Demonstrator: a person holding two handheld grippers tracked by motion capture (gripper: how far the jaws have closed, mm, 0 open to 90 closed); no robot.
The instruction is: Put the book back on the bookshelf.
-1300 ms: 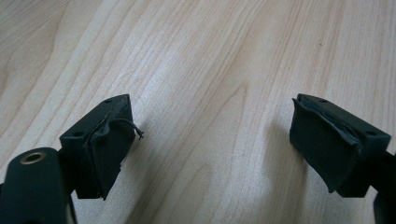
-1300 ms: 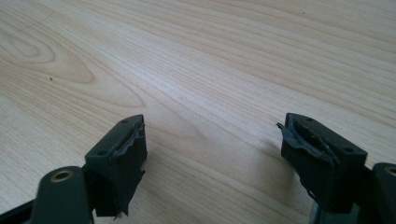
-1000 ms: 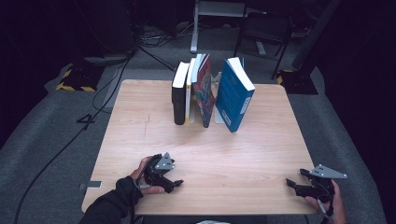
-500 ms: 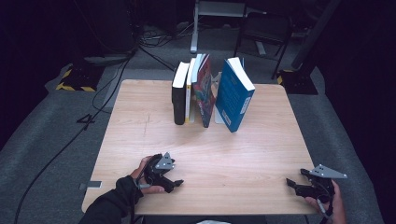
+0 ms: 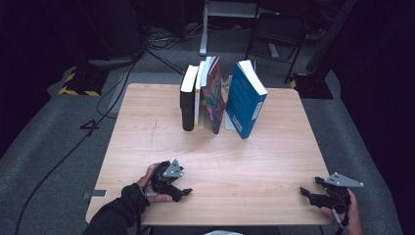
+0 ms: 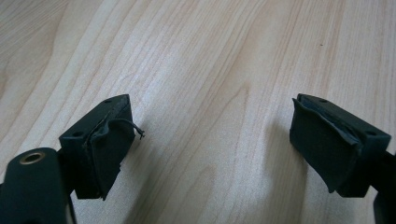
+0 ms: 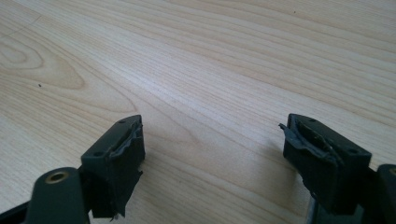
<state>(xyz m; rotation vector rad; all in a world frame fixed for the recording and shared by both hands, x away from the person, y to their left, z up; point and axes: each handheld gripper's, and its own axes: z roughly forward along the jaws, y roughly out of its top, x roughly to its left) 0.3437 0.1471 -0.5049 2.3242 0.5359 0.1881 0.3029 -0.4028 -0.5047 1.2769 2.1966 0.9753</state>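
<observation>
Resting my left gripper (image 5: 182,188) on the near edge of the wooden table (image 5: 254,161), jaws spread with nothing between them, my right gripper (image 5: 309,193) at the near right corner likewise spread and empty, row of upright books (image 5: 222,98) standing well apart at the far side.

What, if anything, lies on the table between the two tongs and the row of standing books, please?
Nothing visible does. Bare wood of the table lies between the left tongs and the books, and likewise between the right tongs and them. Both tongs are open and empty.
</observation>
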